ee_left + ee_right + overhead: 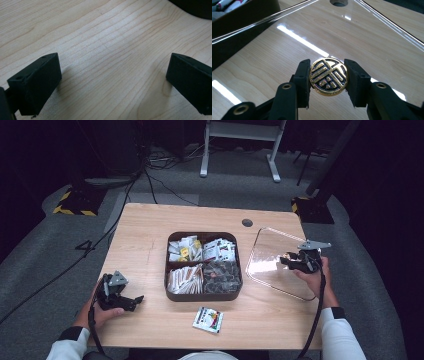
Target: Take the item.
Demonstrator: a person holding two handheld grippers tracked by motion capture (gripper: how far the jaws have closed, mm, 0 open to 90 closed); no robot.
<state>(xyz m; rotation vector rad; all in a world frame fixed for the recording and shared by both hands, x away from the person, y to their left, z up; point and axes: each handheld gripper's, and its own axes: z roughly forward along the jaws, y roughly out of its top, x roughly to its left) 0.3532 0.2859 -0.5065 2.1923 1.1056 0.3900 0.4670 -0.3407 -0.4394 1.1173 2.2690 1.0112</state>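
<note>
My right tool (328,76) is clamped on the round gold-and-black knob (328,76) of the clear lid (272,260), one jaw pressed to each side of the knob. In the high view I hold that tool (292,261) near the right edge of the desk (145,235), about halfway along it, and the lid hangs from it tilted, its far end raised toward the far right corner and its near end low, close to the desk's right edge. Through the lid in the right gripper view I can see the wood grain of the desk and, beyond its far rim, the round cable hole (339,2) in the desktop.

The lid is off the dark brown box (203,296), which sits open in the middle of the desk, just to the left of the lid. Its four compartments hold sachets and packets. One loose sachet (208,319) lies flat on the desk between the box and the near edge.

My left tool (135,300) rests on the desk near the near left corner, well apart from the box. Its jaws stand wide apart with bare wood between them.
</note>
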